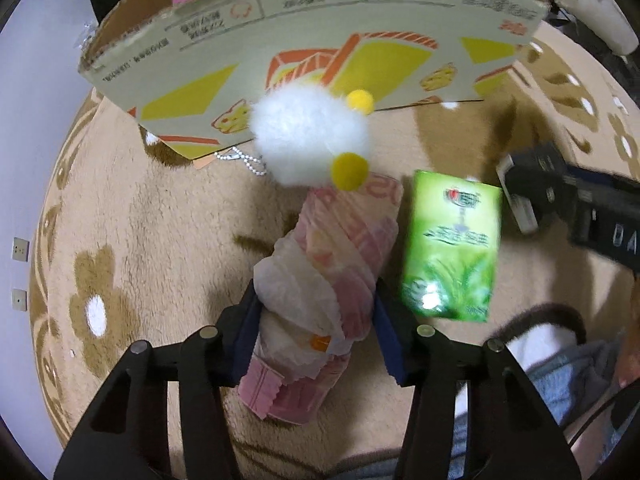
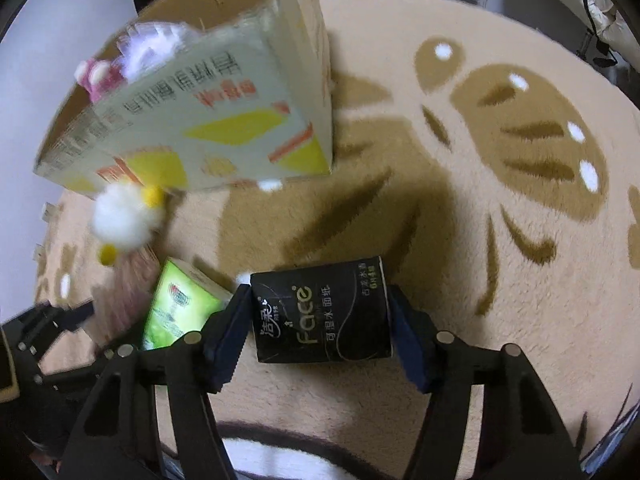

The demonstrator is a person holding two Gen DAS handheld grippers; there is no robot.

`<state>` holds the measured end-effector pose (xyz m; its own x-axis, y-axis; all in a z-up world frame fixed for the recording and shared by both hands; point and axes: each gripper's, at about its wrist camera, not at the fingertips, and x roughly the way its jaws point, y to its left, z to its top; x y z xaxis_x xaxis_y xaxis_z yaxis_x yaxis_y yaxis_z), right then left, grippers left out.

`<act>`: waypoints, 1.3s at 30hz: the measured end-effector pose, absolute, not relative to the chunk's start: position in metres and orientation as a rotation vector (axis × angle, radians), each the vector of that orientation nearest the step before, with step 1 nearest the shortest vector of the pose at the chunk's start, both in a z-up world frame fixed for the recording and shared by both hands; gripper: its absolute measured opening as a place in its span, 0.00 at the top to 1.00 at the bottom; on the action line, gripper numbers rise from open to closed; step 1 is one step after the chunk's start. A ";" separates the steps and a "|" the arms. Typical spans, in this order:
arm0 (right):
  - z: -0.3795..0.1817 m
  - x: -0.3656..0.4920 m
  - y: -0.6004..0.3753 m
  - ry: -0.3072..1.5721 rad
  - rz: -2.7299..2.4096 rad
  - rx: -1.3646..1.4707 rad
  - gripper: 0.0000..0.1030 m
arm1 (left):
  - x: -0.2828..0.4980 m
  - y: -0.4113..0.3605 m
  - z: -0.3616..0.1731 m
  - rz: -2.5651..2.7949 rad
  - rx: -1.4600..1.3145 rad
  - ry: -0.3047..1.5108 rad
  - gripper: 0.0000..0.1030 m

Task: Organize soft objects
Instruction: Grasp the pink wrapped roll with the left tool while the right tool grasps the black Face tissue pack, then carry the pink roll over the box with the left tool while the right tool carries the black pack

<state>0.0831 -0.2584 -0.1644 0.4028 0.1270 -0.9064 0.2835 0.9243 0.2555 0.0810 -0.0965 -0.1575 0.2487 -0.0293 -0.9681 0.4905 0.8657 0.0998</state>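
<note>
A beige carpet (image 2: 460, 240) with brown flowers bears a printed cardboard box (image 1: 312, 40). The left gripper (image 1: 316, 336) clamps a rolled pink-and-white cloth (image 1: 332, 276); the right gripper (image 2: 320, 320) squeezes a black tissue pack (image 2: 322, 314). A green tissue pack (image 1: 452, 246) lies between them.

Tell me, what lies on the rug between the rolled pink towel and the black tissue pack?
The green tissue pack lies there, beside the rolled pink towel in the left gripper; the right wrist view shows it left of the black tissue pack.

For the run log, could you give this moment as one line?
left gripper: shut on pink towel | right gripper: shut on black tissue pack | box: ahead
</note>
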 end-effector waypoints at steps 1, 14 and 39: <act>-0.156 0.081 -0.258 1.110 -0.095 0.401 0.33 | 0.079 -0.095 -0.154 -0.370 0.422 1.266 0.51; -0.066 0.053 -0.257 0.702 -0.031 0.327 0.33 | 0.058 -0.064 -0.064 -0.269 0.216 0.972 0.51; -0.003 0.074 -0.252 0.473 -0.037 0.152 0.33 | 0.082 -0.057 0.014 -0.204 0.170 0.580 0.51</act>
<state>0.0742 -0.2524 -0.0030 0.8900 -0.0005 -0.4560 0.0711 0.9879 0.1376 0.0816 -0.0574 0.0142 0.8175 -0.1432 -0.5579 0.2386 0.9658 0.1017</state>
